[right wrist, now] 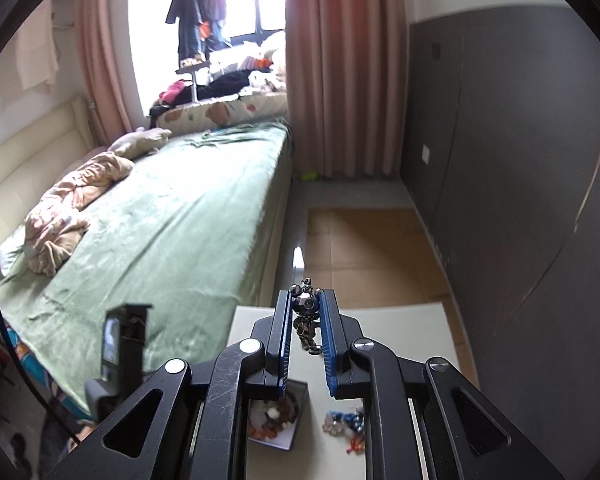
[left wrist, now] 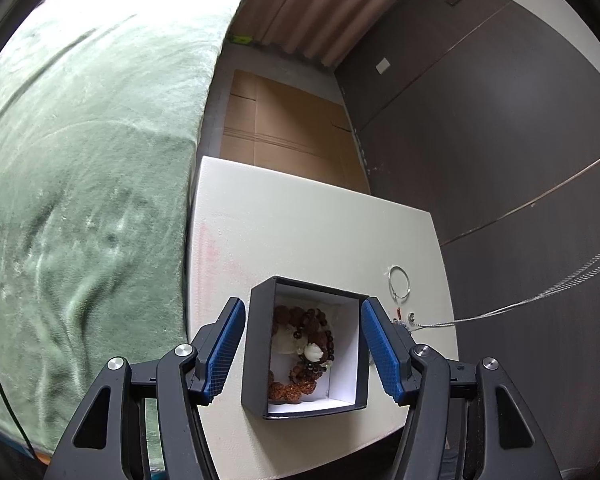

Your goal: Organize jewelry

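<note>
In the left wrist view a black jewelry box point(left wrist: 306, 346) with a white lining stands on a white table point(left wrist: 284, 232). Brown bead bracelets with a white bead point(left wrist: 304, 350) lie inside it. My left gripper point(left wrist: 303, 350) is open, its blue pads on either side of the box, apart from its walls. A thin silver ring-shaped bangle point(left wrist: 399, 282) and small trinkets point(left wrist: 406, 320) lie right of the box. My right gripper point(right wrist: 305, 306) is shut on a dark metal chain bracelet point(right wrist: 306, 312), held above the table; the chain hangs between the pads. The box point(right wrist: 276, 416) and a blue-red beaded piece point(right wrist: 346, 426) show below.
A bed with a green blanket point(left wrist: 84, 168) runs along the table's left edge. A dark grey wall point(left wrist: 500, 140) is on the right. Cardboard point(left wrist: 284, 120) covers the floor beyond the table. A thin steel cable point(left wrist: 540, 296) stretches right from the trinkets.
</note>
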`<state>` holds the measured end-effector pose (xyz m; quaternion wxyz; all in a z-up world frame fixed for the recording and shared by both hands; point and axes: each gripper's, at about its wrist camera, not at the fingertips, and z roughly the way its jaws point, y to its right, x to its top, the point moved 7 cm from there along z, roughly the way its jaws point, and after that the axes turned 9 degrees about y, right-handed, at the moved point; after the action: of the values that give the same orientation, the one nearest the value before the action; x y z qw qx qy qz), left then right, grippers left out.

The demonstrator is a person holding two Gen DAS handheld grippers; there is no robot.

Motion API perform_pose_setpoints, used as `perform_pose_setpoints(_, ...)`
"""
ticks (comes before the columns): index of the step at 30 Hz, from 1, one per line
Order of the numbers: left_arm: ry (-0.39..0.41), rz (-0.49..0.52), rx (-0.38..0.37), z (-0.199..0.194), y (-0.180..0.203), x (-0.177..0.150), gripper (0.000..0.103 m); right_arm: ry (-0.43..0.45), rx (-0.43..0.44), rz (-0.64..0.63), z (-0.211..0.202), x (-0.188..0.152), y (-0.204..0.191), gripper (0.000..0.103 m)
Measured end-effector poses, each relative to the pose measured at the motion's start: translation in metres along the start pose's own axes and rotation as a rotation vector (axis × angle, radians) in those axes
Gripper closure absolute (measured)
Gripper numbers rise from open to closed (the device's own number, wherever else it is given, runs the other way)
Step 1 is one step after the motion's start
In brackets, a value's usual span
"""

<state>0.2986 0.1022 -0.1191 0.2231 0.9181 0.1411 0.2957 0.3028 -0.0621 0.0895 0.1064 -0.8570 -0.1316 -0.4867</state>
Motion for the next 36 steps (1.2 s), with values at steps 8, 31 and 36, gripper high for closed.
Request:
perform_pose_setpoints(8,0.000,-0.015,0.002,-0.005,-0.010,0.001,0.042,0.071,0.012,-0.041,-0.024,0.033,-0.024,0.088)
perform_pose_setpoints(31,0.011,-0.037,0.012,-0.007,-0.019,0.006,0.041,-0.160,0.194,0.041,0.052,-0.053,-0.035,0.088)
perform_pose_setpoints(36,-0.001,-0.025,0.021,-0.002,-0.011,0.004,0.041,-0.219,0.199,0.028,0.058,-0.069,-0.028,0.077)
